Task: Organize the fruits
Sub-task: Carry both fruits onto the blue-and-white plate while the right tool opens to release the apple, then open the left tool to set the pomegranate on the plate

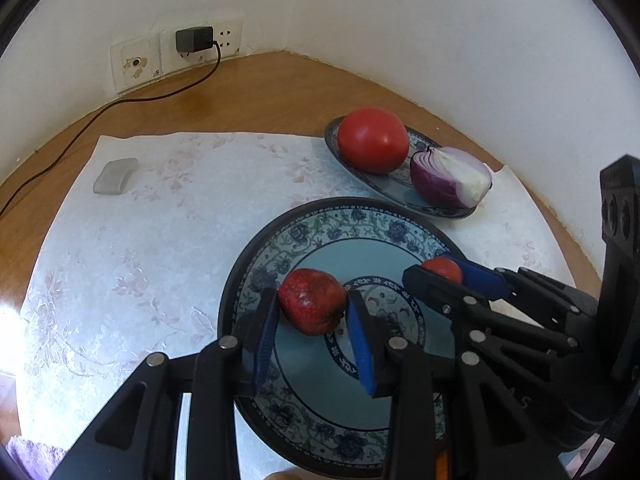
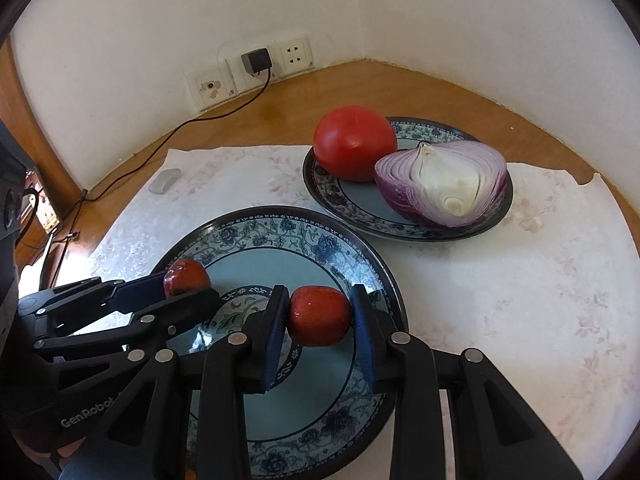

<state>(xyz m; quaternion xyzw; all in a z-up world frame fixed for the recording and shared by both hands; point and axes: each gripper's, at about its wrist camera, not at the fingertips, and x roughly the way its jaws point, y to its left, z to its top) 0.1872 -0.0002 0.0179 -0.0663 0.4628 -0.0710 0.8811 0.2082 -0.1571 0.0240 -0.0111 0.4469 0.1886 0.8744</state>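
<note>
My left gripper is shut on a small dark red fruit just over the near blue-patterned plate. My right gripper is shut on a second small red fruit over the same plate. Each view shows the other gripper: the right one with its fruit, the left one with its fruit. A far plate holds a tomato and half a red onion; in the left wrist view the far plate holds the tomato and onion.
Both plates stand on a white flowered cloth on a wooden corner table. A small grey block lies at the cloth's far left. A black charger is plugged into wall sockets, its cable running across the table. White walls close behind.
</note>
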